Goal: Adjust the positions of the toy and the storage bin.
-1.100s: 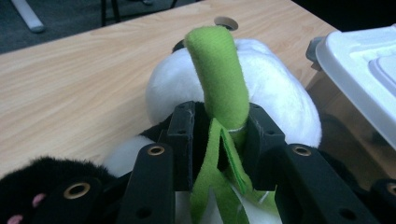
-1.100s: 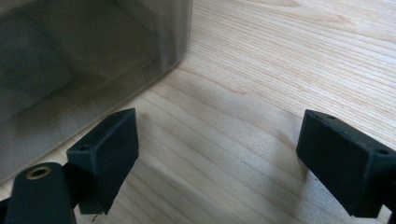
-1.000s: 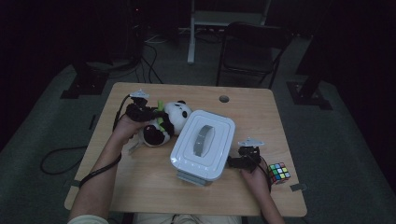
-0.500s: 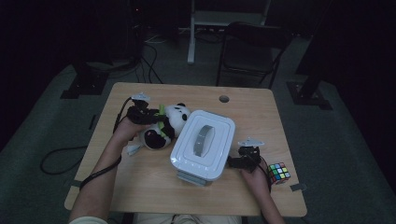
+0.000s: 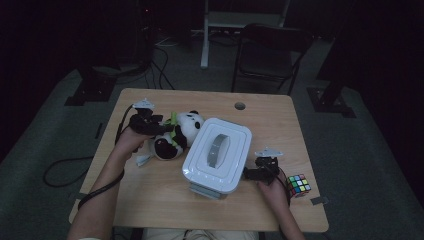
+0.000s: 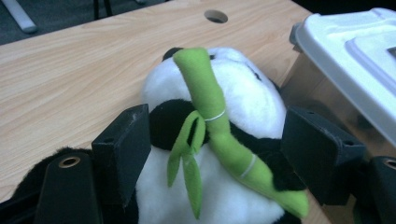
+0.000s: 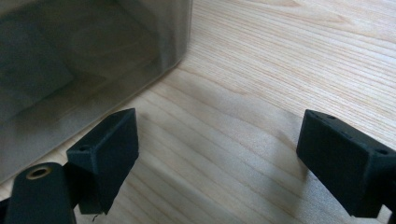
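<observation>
A black-and-white plush panda (image 5: 175,137) lies on the wooden table (image 5: 150,200), left of a clear storage box with a white lid (image 5: 217,155). In the left gripper view the panda (image 6: 247,93) has a green bamboo stalk (image 6: 210,102) sewn to its front. My left gripper (image 6: 224,154) straddles the panda's body. Its jaws have just been opening and stand wide, with the panda between them and not squeezed. In the high view the left gripper (image 5: 160,125) sits at the panda's left side. My right gripper (image 5: 250,174) rests open at the box's right wall (image 7: 84,56), with bare tabletop between its jaws.
A Rubik's cube (image 5: 298,184) lies near the table's right front corner, just right of the right hand. A cable hole (image 5: 240,106) sits near the far edge. A dark chair (image 5: 270,55) stands behind the table. The box lid (image 6: 345,42) is close beside the panda.
The left gripper's jaws have spread apart around the panda, and the left hand has shifted slightly. The right hand and the box have not moved.
</observation>
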The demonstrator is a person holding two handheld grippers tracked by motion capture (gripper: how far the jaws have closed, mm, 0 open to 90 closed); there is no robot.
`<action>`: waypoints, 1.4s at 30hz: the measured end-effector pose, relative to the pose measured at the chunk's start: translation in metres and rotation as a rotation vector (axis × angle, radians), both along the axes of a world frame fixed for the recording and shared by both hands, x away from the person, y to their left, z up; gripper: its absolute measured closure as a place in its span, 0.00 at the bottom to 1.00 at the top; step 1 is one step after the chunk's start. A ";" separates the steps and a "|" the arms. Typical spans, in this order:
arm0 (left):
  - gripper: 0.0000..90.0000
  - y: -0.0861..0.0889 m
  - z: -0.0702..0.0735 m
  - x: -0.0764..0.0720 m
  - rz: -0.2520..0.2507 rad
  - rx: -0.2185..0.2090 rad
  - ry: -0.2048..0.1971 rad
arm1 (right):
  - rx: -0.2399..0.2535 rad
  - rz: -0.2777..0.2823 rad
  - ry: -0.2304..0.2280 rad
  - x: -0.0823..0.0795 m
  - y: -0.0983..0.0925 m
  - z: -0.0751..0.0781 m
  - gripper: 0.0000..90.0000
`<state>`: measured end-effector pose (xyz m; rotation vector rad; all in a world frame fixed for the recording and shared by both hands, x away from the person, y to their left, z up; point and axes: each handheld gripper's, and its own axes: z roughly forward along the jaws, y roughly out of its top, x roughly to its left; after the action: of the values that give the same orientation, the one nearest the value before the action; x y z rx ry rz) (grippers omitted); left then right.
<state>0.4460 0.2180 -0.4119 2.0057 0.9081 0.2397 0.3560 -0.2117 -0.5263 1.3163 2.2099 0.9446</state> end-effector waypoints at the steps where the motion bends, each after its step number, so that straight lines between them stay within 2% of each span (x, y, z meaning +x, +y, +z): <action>1: 0.22 0.000 0.000 -0.002 -0.005 0.002 0.000 | 0.000 0.000 0.000 0.000 0.000 0.000 0.14; 4: 0.21 -0.002 0.001 -0.005 -0.014 0.017 -0.003 | 0.000 0.000 0.000 0.000 0.000 0.000 0.14; 6: 0.17 -0.004 0.001 -0.009 -0.012 0.032 0.000 | 0.000 0.000 0.000 0.000 0.000 0.000 0.14; 9: 0.17 -0.003 0.001 -0.012 -0.018 0.032 -0.007 | 0.000 0.000 0.000 0.000 0.000 0.000 0.14; 11: 0.07 -0.003 0.002 -0.017 -0.025 0.044 -0.003 | 0.000 0.000 0.000 0.000 0.000 0.000 0.14; 13: 0.02 -0.003 0.002 -0.019 -0.030 0.045 -0.002 | 0.000 0.000 0.000 0.000 0.000 0.000 0.14; 19: 0.02 0.001 0.002 -0.030 -0.031 0.049 -0.014 | -0.001 0.000 0.000 0.000 0.000 0.000 0.14; 23: 0.02 0.005 0.001 -0.040 -0.055 0.040 -0.021 | -0.001 0.001 -0.002 0.000 0.000 0.000 0.14; 28: 0.02 0.005 -0.002 -0.050 -0.061 0.051 -0.029 | 0.000 0.001 -0.001 0.000 0.000 0.000 0.14; 29: 0.02 0.006 -0.003 -0.056 -0.060 0.073 -0.036 | 0.000 0.000 0.000 0.000 0.000 0.000 0.14; 32: 0.02 0.006 -0.003 -0.062 -0.070 0.061 -0.046 | 0.000 0.000 0.000 0.000 0.000 0.000 0.14; 35: 0.02 0.005 -0.001 -0.073 -0.102 0.051 -0.077 | -0.001 0.000 0.000 0.000 0.000 0.000 0.14; 40: 0.02 0.003 -0.001 -0.086 -0.135 0.050 -0.093 | -0.001 0.000 -0.001 0.000 0.000 0.000 0.14; 42: 0.02 0.001 -0.003 -0.096 -0.156 0.058 -0.099 | 0.000 0.000 0.000 0.000 0.000 0.000 0.14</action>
<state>0.3499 0.2186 -0.4146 2.0867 0.6859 0.2779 0.3560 -0.2117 -0.5263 1.3161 2.2099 0.9441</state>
